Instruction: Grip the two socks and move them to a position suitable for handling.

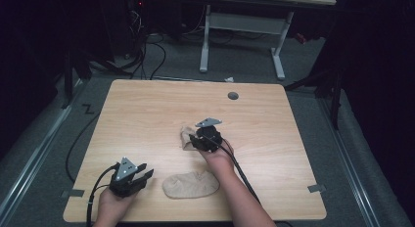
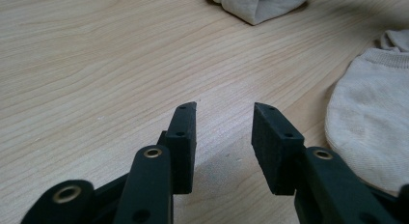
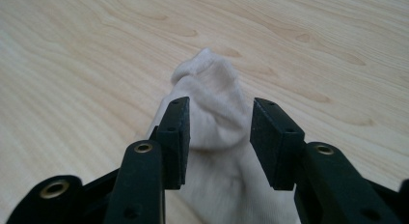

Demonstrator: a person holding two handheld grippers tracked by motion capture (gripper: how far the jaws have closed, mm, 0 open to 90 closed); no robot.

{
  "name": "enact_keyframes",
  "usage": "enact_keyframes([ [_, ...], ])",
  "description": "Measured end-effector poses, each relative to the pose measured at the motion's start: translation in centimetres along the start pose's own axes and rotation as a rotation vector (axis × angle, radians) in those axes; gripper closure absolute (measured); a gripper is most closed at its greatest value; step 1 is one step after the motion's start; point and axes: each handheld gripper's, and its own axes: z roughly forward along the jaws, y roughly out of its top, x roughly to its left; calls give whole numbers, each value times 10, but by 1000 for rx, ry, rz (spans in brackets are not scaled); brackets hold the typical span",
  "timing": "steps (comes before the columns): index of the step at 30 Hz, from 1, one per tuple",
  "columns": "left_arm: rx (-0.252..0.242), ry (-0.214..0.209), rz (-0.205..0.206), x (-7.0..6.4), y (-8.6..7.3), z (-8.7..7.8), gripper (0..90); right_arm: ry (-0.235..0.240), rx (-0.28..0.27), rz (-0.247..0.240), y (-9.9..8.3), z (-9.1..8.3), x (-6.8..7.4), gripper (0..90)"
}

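My right hand-held gripper [image 3: 219, 137] straddles a bunched sock; my left hand-held gripper [image 2: 224, 147] waits open beside a flat one.

On the right, the jaws stand apart on either side of the crumpled beige sock [image 3: 212, 108], which rises between them near the middle of the wooden surface [image 1: 147, 109]; I cannot tell whether the pads touch the cloth, and they are not pressed shut on it. On the left, near the front edge of the surface, my jaws are spread with only bare wood between them. The flat sock [image 1: 191, 184] lies just to the right of that gripper, apart from it, with the bunched sock farther back.
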Motion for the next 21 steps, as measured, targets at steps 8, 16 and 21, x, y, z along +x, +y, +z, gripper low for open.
enact_keyframes([
  [8,6,2,16,-2,0,0,617,18,93,32,2,29,-8,618],
  [16,12,-1,23,-4,0,1,617,22,60,-29,3,19,6,863],
  [21,11,-2,28,-5,0,1,617,41,3,-48,14,1,14,867],
])
